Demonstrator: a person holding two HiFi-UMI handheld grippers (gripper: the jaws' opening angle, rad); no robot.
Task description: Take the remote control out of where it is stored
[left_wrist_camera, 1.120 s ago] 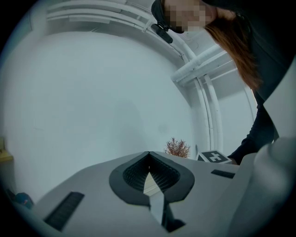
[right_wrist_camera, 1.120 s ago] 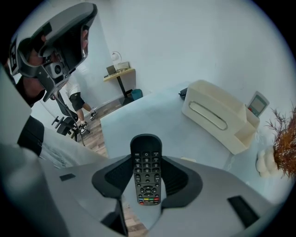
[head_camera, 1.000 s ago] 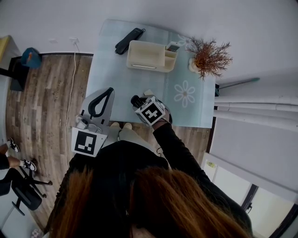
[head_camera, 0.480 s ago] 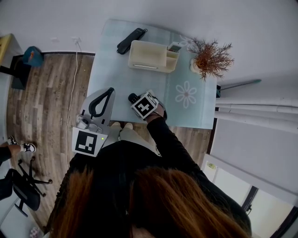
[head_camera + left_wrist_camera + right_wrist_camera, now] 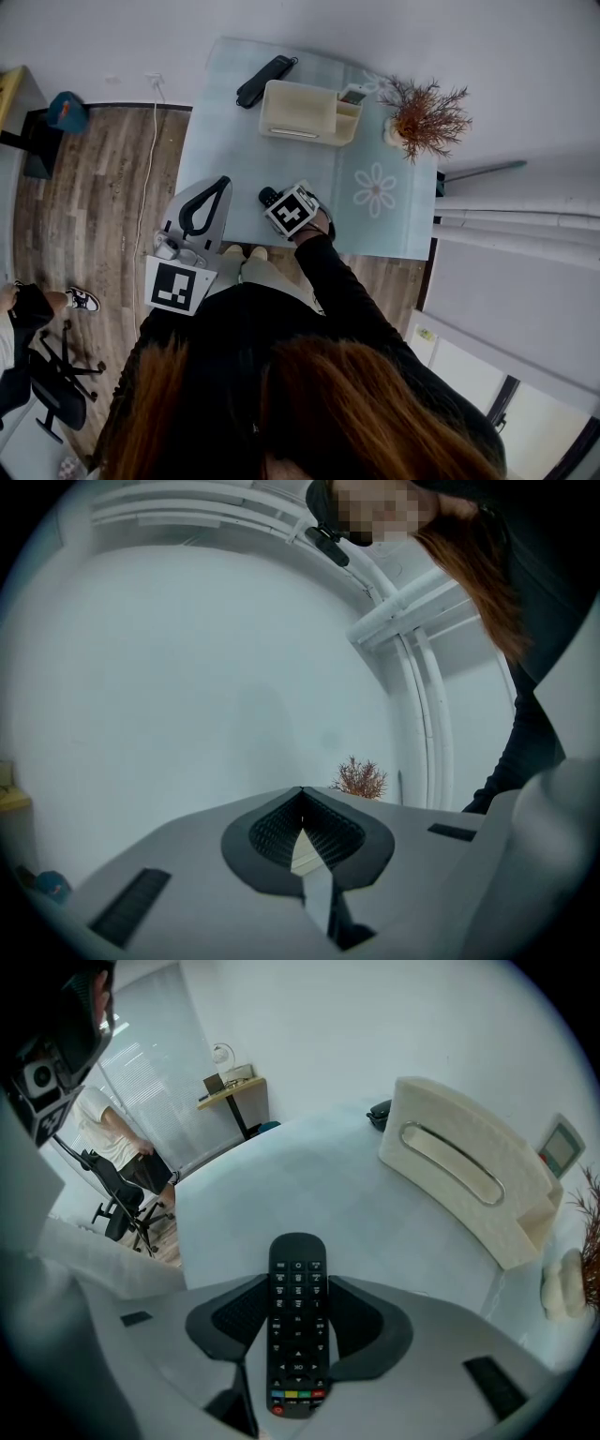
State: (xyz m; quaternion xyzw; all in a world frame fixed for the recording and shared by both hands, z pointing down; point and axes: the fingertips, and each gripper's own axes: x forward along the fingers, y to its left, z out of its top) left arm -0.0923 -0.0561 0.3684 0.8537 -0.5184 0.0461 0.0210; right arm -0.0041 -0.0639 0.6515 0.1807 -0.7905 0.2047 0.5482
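A black remote control (image 5: 298,1335) with coloured buttons lies lengthwise between the pads of my right gripper (image 5: 298,1283), which is shut on it. The head view shows that gripper (image 5: 278,204) pointing steeply down over the near part of the light blue table (image 5: 225,141), the remote's tip (image 5: 266,197) sticking out. A cream organizer box (image 5: 300,112) (image 5: 469,1180) stands farther back. My left gripper (image 5: 221,185) (image 5: 300,794) hangs off the table's front left corner, shut and holding nothing.
A second black remote (image 5: 261,82) lies behind the organizer. A small white remote (image 5: 350,94) stands in its side compartment. A dried plant (image 5: 427,117) in a white vase is at the back right. At floor level on the left are an office chair (image 5: 52,384) and a person's foot (image 5: 82,300).
My right gripper with the remote has sunk a little toward the table and shifted slightly left. The left gripper stays put. The person at the left has shifted on the floor.
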